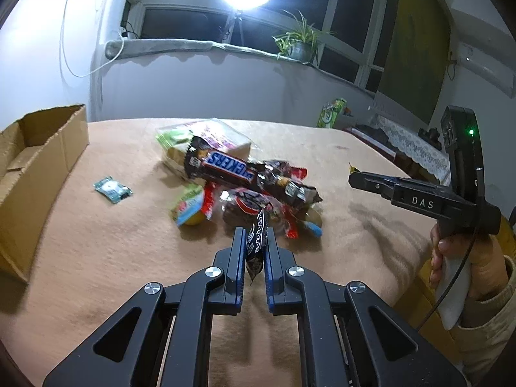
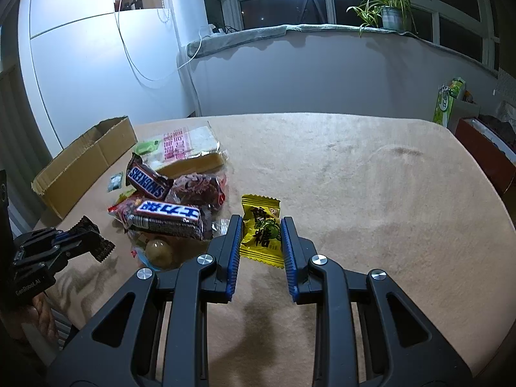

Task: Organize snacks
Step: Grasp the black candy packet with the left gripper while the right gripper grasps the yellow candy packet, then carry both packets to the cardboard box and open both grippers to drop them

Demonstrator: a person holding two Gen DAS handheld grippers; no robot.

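Observation:
My left gripper (image 1: 254, 232) is shut on a small dark candy wrapper (image 1: 254, 251), held edge-on just in front of the snack pile. The right wrist view shows that same gripper (image 2: 92, 235) low at the left, with the wrapper (image 2: 104, 250) sticking out of its tips. My right gripper (image 2: 261, 221) is shut on a yellow candy packet (image 2: 261, 238), lifted off the tan cloth to the right of the pile. The pile includes a Snickers bar (image 1: 229, 166), a second chocolate bar (image 2: 167, 214), red wrappers and a bagged bread slice (image 2: 190, 151).
An open cardboard box (image 1: 32, 161) stands at the table's left edge. A small green packet (image 1: 113, 188) lies alone between the box and the pile. The tan cloth (image 2: 371, 193) stretches right of the pile. A person's hand (image 1: 451, 258) grips the right tool.

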